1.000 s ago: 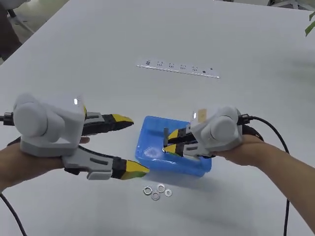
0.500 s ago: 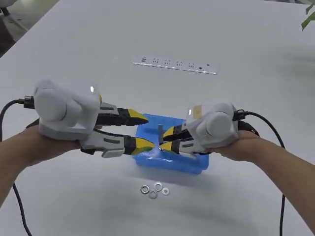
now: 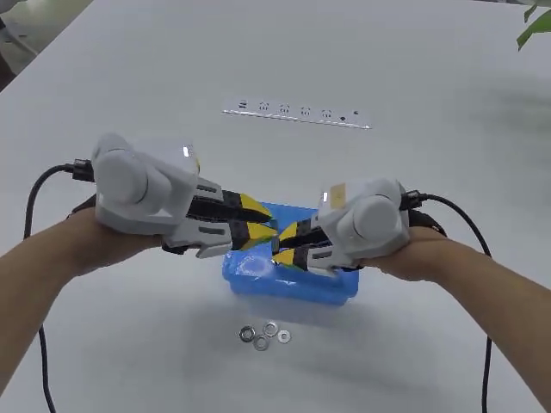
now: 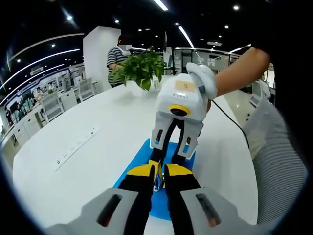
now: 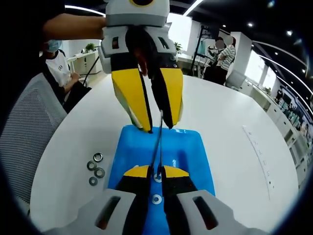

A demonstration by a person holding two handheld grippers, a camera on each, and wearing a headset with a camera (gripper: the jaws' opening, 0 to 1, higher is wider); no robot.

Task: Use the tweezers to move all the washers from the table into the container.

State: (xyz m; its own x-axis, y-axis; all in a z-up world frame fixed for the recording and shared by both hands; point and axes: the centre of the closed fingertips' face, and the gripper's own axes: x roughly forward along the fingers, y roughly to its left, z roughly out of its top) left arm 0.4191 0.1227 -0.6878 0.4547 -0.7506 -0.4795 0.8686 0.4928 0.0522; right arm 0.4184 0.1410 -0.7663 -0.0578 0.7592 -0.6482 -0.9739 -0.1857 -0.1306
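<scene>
The right gripper pinched the tweezers in its fingers above the container, their tip between the narrow fingers of the left gripper, likely to reset the grip; the washers lay on the table just short of both.

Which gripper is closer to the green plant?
Right. The right gripper is over the blue container on the side toward the plant; the left gripper faces it from the opposite side, farther off.
</scene>
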